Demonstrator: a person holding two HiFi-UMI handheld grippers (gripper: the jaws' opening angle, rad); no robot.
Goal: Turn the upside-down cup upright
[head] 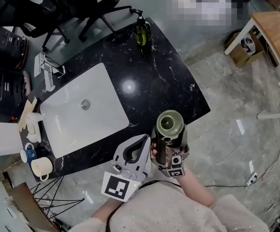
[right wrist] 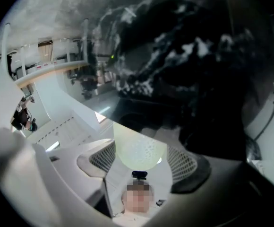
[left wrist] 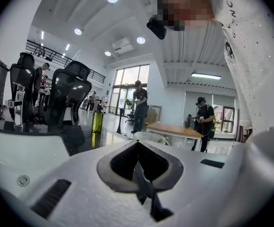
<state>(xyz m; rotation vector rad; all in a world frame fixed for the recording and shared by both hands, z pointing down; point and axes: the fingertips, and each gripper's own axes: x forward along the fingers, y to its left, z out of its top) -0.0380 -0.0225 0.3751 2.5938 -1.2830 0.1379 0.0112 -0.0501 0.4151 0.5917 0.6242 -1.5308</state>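
A dark green cup is held in the air over the front edge of the black marble counter, with one round end facing up at the head camera. My right gripper is shut on its sides from below. In the right gripper view the cup shows as a pale green round shape between the two ribbed pads. My left gripper hangs just left of the cup, shut and holding nothing. In its own view the left gripper has its pads meeting.
A white sink is set in the counter, with a tap behind it. A green pump bottle stands at the far edge. A cream mug and a blue mug sit at the left end. Office chairs stand beyond; people stand far off.
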